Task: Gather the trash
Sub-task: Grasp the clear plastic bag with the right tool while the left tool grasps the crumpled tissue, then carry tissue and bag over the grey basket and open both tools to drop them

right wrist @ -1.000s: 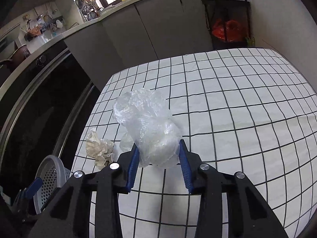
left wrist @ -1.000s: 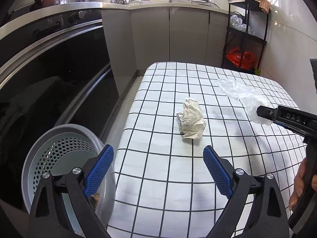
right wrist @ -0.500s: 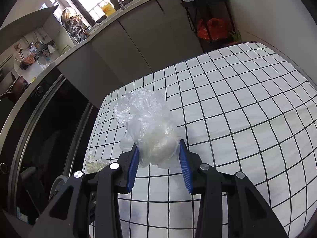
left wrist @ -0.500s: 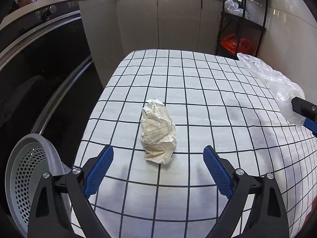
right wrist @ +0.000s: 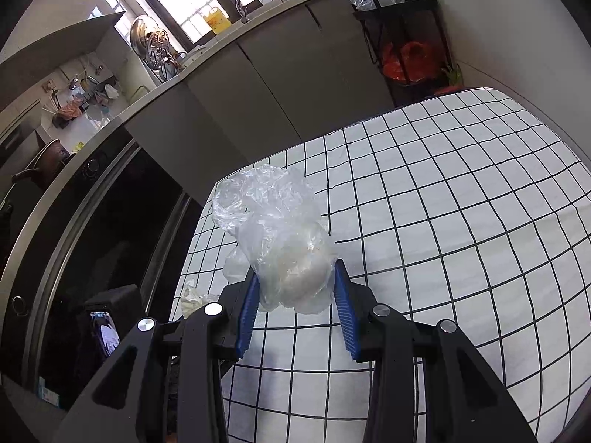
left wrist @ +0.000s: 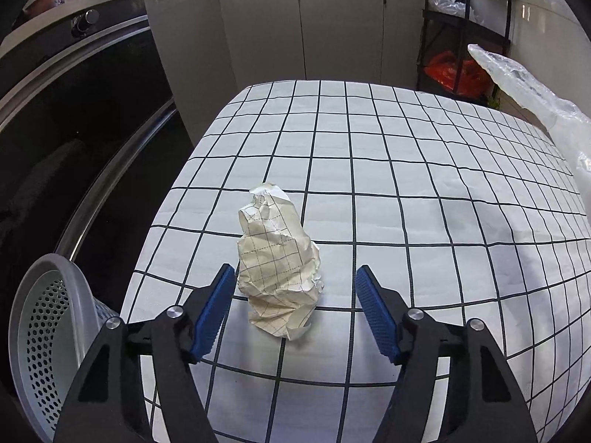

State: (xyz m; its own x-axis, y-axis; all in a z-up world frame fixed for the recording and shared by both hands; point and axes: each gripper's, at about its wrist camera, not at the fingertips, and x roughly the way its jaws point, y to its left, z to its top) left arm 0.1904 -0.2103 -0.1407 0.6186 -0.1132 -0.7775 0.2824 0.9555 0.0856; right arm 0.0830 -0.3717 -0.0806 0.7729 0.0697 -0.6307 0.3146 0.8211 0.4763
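Note:
A crumpled ball of checked paper (left wrist: 280, 269) lies on the black-and-white checked tablecloth (left wrist: 406, 184) near its left edge. My left gripper (left wrist: 295, 270) straddles it and its jaws are closing; the blue pads stand on either side of the paper, the right one clearly apart from it. My right gripper (right wrist: 295, 273) is shut on a clear crumpled plastic bag (right wrist: 273, 221) and holds it above the cloth. The same bag (left wrist: 535, 99) shows at the right edge of the left wrist view. The paper (right wrist: 194, 297) peeks out left of the right gripper.
A grey perforated bin (left wrist: 48, 332) stands on the floor beside the table's left edge. A dark oven front (left wrist: 74, 129) and grey cabinets (left wrist: 295, 29) line the left and back. A black shelf rack (left wrist: 461, 37) holding a red bag stands at the back right.
My left gripper has moved forward and down until its jaws straddle the paper, and the jaws have narrowed. The right gripper has risen a little, still holding the plastic bag.

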